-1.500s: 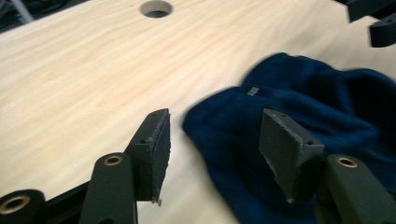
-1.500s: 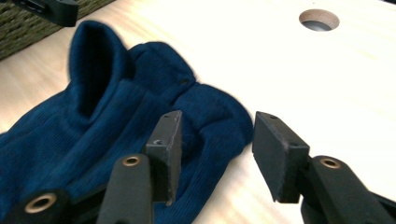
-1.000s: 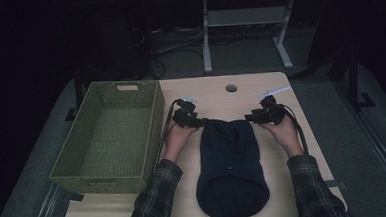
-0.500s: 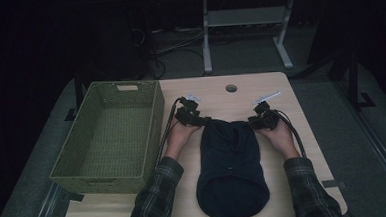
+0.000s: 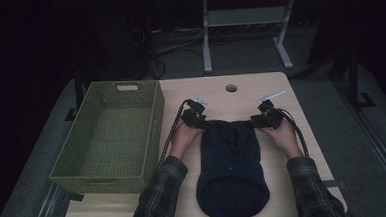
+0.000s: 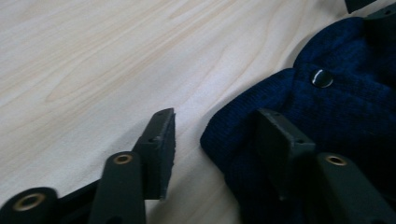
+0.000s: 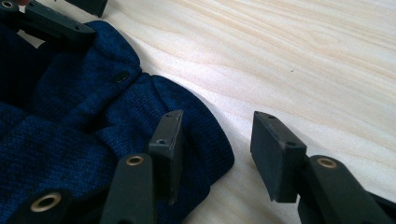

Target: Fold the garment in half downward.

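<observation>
On the table (image 5: 240,93), both grippers' jaws gape wide, straddling the blue garment's (image 5: 231,166) corners.

I see a light wooden table (image 5: 240,93) with a round hole (image 5: 231,88) near its far edge. On its left side stands a green woven basket (image 5: 109,165), hanging a little over the left edge. In the middle lies a dark blue knitted garment (image 5: 232,171), flat, reaching the near edge.
</observation>
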A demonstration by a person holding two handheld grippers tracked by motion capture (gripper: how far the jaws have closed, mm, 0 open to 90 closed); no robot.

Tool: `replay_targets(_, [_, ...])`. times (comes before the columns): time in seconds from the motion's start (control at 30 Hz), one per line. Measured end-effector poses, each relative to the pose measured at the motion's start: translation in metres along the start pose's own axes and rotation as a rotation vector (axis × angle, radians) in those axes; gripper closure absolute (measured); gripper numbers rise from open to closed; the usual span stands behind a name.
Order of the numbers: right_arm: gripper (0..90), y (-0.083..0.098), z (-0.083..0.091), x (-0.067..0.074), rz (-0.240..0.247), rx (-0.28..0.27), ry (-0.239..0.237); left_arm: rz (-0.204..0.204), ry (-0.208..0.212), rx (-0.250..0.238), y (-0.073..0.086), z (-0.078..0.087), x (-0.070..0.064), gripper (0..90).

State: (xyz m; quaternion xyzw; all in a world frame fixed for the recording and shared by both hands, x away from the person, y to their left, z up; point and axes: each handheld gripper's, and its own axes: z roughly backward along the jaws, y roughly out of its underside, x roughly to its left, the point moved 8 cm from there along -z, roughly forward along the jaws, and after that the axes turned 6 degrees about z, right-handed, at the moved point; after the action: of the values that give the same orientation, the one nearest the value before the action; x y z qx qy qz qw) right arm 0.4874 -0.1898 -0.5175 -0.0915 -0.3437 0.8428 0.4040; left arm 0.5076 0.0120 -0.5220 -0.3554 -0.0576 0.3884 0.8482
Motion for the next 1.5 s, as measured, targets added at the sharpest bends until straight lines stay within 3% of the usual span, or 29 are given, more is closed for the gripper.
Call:
replay_targets(0.17, [56.5,0.003,-0.006,0.002,0.001,0.021,-0.002,-0.024,0.022,0.008,0.001,-0.001,-0.005,62.9])
replay_targets(0.4, [74.7,0.005,-0.009,0.006,-0.015,0.016,-0.036,-0.040,0.044,0.020,0.001,0.001,-0.008,76.9])
replay_targets(0.57, [80.6,-0.002,-0.007,0.011,0.073,0.042,0.006,-0.025,0.039,0.004,-0.002,0.010,-0.006,80.1])
replay_targets(0.8, [81.0,-0.026,0.006,0.013,0.101,-0.015,0.043,-0.030,0.008,-0.092,-0.022,0.038,-0.003,80.7])
replay_targets(0.93, [81.1,-0.046,0.018,0.016,0.107,-0.080,0.066,-0.031,-0.021,-0.164,-0.036,0.059,-0.002,80.7])
replay_targets(1.03, [81.1,-0.062,0.029,0.018,0.122,-0.120,0.074,-0.048,-0.060,-0.214,-0.050,0.075,-0.003,80.6])
replay_targets(1.23, [81.1,-0.093,0.057,0.023,0.155,-0.192,0.105,-0.082,-0.094,-0.294,-0.071,0.106,-0.009,80.4])
replay_targets(1.33, [81.0,-0.095,0.066,0.028,0.174,-0.216,0.108,-0.099,-0.092,-0.312,-0.071,0.114,-0.016,80.3])
replay_targets(1.5, [81.0,-0.082,0.076,0.041,0.199,-0.240,0.102,-0.136,-0.089,-0.331,-0.058,0.123,-0.030,80.1])
